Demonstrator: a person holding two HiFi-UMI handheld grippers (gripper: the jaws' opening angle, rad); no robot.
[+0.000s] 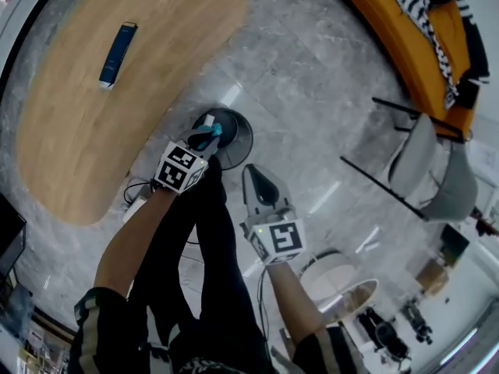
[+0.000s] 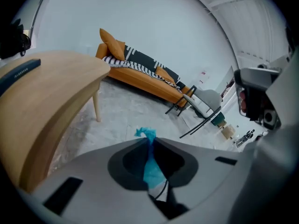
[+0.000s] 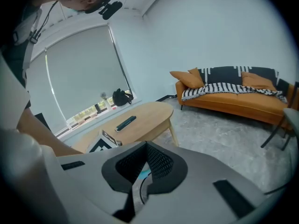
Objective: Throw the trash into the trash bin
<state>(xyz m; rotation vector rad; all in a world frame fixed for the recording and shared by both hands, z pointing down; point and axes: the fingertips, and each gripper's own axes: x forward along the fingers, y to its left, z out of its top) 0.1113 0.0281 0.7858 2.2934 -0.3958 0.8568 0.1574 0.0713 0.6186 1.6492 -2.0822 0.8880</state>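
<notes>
Main risk as we see it: the trash (image 2: 152, 167), a thin teal scrap, is pinched only along a narrow strip betw. the jaws of the left gripper (image 1: 207, 136), w/ a loose tuft poking past the tips. It looks light. If the jaws slacken early, or the scrap clings to a pad on release, it prob. won't fall straight and could end up on the floor (image 1: 312, 92).

We take the round dark thing under the tips to be the bin (image 1: 236, 136). In the head view the trash hangs over its 9 o'clock rim, not its centre, so an off-centre drop is the likeliest miss. The left gripper view doesn't show the bin at all, so aim can't be checked from there.

Lesser risk: the right gripper (image 1: 261, 184) sits near the bin at approx. 5 o'clock and could nudge it if it swings in.

Pose:
- **Left forearm:** it reaches in from 7 o'clock w/ the gripper tilted down and the marker cube facing up.
- **Right forearm:** it comes from 5 o'clock and the gripper points toward 12 o'clock, also angled down. Its jaws are pressed together w/ nothing betw. them.

The bench (image 1: 117, 123) lies at the bin's 10 o'clock w/ a remote (image 1: 117, 53) on it, well apart from both hands.
</notes>
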